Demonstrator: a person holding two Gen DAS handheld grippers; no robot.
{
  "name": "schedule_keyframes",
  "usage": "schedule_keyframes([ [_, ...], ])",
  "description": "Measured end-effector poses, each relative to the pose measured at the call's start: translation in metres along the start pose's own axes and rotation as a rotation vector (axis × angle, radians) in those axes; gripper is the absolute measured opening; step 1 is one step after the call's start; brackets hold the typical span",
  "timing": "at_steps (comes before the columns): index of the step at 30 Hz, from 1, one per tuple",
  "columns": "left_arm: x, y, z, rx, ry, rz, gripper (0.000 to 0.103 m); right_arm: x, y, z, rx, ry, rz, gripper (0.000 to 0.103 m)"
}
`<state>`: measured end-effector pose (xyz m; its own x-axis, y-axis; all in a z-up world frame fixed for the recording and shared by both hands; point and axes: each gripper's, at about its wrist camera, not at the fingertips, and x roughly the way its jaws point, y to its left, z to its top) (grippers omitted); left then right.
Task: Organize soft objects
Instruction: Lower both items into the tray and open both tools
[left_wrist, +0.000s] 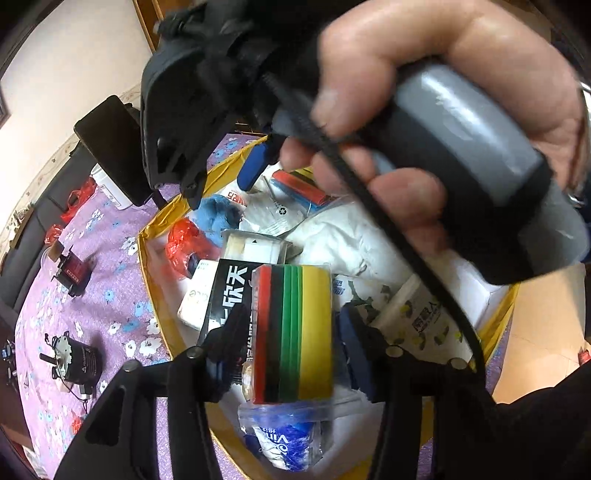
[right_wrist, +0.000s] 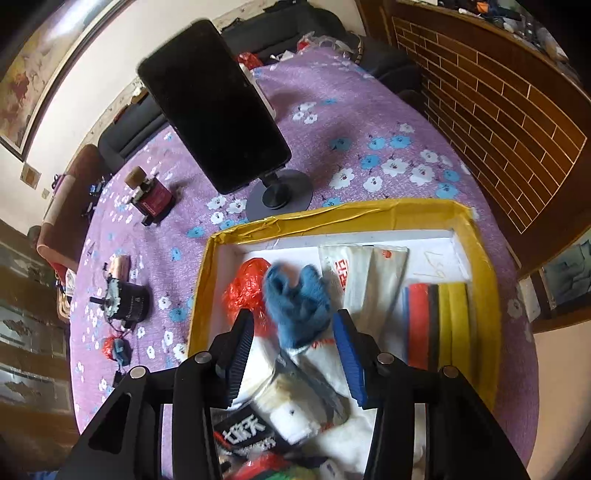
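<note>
A yellow-edged box (right_wrist: 384, 211) on the purple flowered cloth holds soft items. My left gripper (left_wrist: 291, 332) is shut on a clear pack of red, black, green and yellow strips (left_wrist: 295, 332), held above the box (left_wrist: 155, 295). My right gripper (right_wrist: 293, 350) is open and empty above a fluffy blue cloth (right_wrist: 299, 306) lying in the box; that cloth (left_wrist: 216, 216) also shows in the left wrist view, as does the right gripper (left_wrist: 221, 173) with the hand holding it. A red plastic bag (right_wrist: 245, 286) lies beside the cloth, with white cloths and packets around.
A dark phone on a round stand (right_wrist: 218, 103) stands just beyond the box. A black motor (right_wrist: 127, 299), a red device (right_wrist: 153, 195) and a small red-and-blue bundle (right_wrist: 116, 349) lie on the cloth to the left. A second striped pack (right_wrist: 439, 321) lies at the box's right side.
</note>
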<state>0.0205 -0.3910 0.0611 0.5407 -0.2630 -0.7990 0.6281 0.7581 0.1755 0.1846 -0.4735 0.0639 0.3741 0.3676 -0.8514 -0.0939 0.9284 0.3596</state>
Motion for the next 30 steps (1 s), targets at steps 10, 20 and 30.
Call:
schedule_keyframes([
  [10, -0.009, 0.008, 0.0, -0.02, -0.018, 0.001, 0.063, -0.049, -0.019, -0.03, 0.086, -0.077, -0.002, 0.05],
  [20, -0.018, 0.016, -0.004, -0.031, -0.031, 0.015, 0.064, -0.073, -0.021, -0.064, 0.169, -0.102, 0.027, 0.051],
  [30, -0.03, 0.03, -0.014, -0.041, -0.041, 0.046, 0.064, -0.07, 0.0, -0.078, 0.167, -0.091, 0.038, 0.052],
])
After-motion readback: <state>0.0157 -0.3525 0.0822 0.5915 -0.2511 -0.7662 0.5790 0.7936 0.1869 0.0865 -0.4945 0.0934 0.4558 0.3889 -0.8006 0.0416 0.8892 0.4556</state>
